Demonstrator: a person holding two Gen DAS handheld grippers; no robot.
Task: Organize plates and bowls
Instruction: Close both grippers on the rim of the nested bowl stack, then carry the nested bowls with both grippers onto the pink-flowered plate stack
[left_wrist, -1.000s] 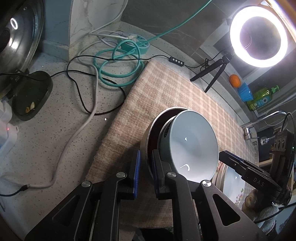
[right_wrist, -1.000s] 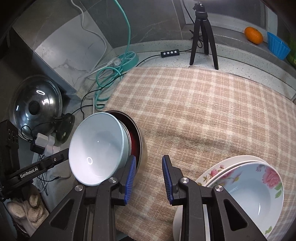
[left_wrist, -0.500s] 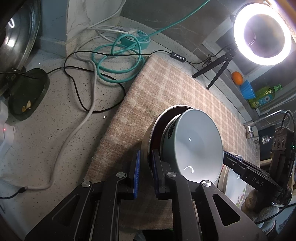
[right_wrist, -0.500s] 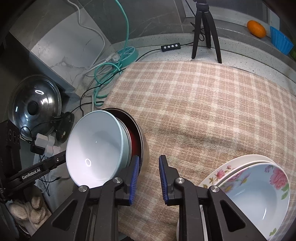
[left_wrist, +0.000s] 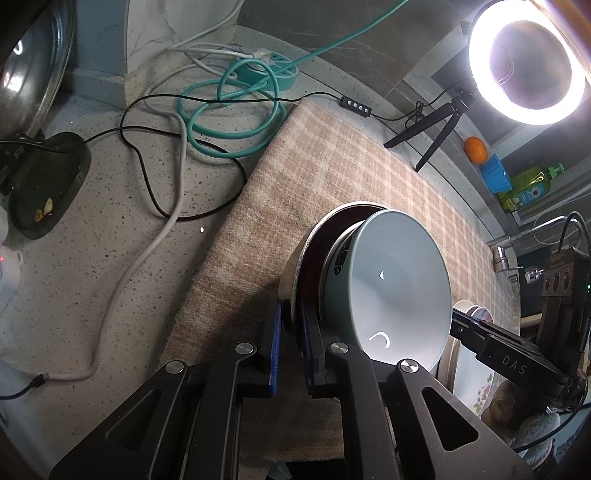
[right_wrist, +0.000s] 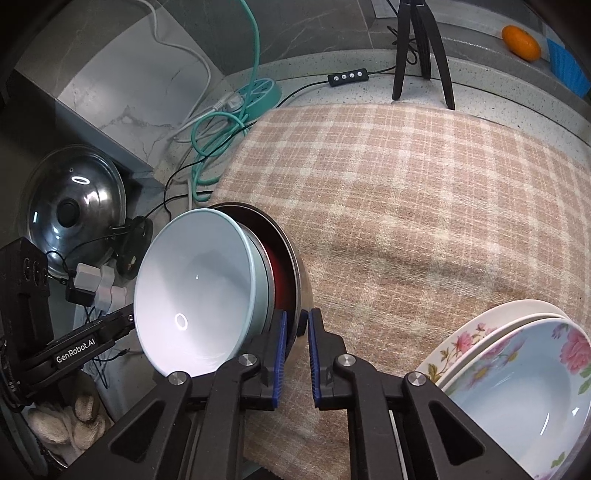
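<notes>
- Pale blue bowl: tilted on edge, nested in a steel bowl with a dark red inside; the pair sits at the near left corner of the checked beige cloth, at about 8 o'clock in the right wrist view.
- Same pale blue bowl in the left wrist view: at about 4 o'clock, mouth facing right, the steel bowl behind it.
- Left gripper: blue-padded jaws clenched on the steel bowl's rim, one pad outside the wall, one inside.
- Right gripper: jaws drawn close around the steel bowl's rim on the opposite side; a narrow gap shows between the pads, and whether they press the rim I cannot tell.
- Floral dishes: two stacked, a blue-lined rose-pattern bowl on a white floral plate, at 4 o'clock in the right wrist view, well apart from the steel bowl.
- Speckled countertop: under the cloth.
- Teal cable and teal power strip: coiled at 11 o'clock beyond the cloth's far left corner.
- Ring light: lit, on a black tripod, at 1 o'clock.
- Glass pot lid: leaning at 9 o'clock.
- Orange: on the ledge at 1 o'clock.
</notes>
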